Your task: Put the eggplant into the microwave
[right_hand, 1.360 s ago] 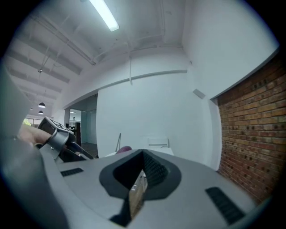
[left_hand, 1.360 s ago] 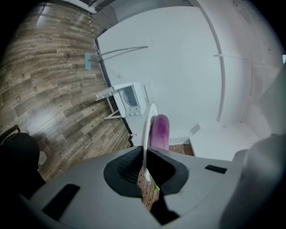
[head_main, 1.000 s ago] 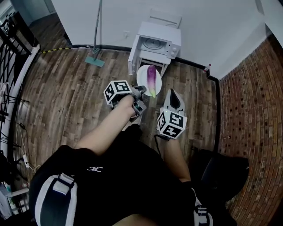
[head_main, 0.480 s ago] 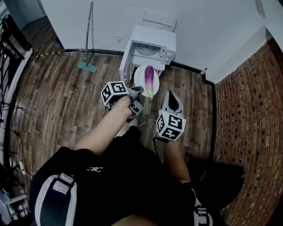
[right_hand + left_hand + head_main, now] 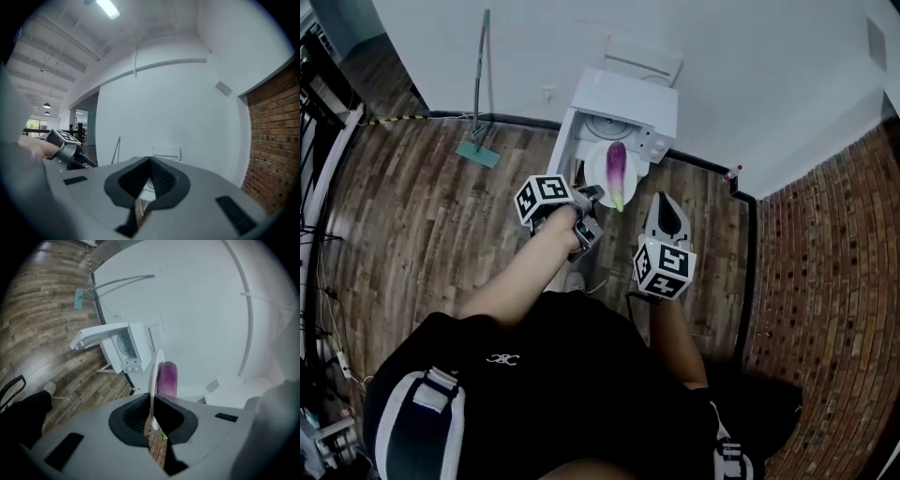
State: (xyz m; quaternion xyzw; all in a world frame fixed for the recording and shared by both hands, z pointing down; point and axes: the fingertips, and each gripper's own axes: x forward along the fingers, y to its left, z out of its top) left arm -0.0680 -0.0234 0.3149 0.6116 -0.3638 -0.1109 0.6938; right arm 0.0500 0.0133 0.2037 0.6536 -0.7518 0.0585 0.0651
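The wooden floor (image 5: 422,216) is brown and made of long boards, and the wall behind it is smooth and white. The white microwave (image 5: 623,112) is a boxy thing by that wall, and its door stands open. The left gripper (image 5: 592,195) has its jaws shut tight on the thin rim of a round white plate (image 5: 598,164). The eggplant (image 5: 617,171) lies on that plate, long, purple and shiny, with its green end near the jaws. The right gripper (image 5: 666,214) has its jaws closed with nothing in them. I think the job now is carrying the plate to the open door. Hold it flat, because the smooth eggplant could roll off, and slide it in gently and straight.
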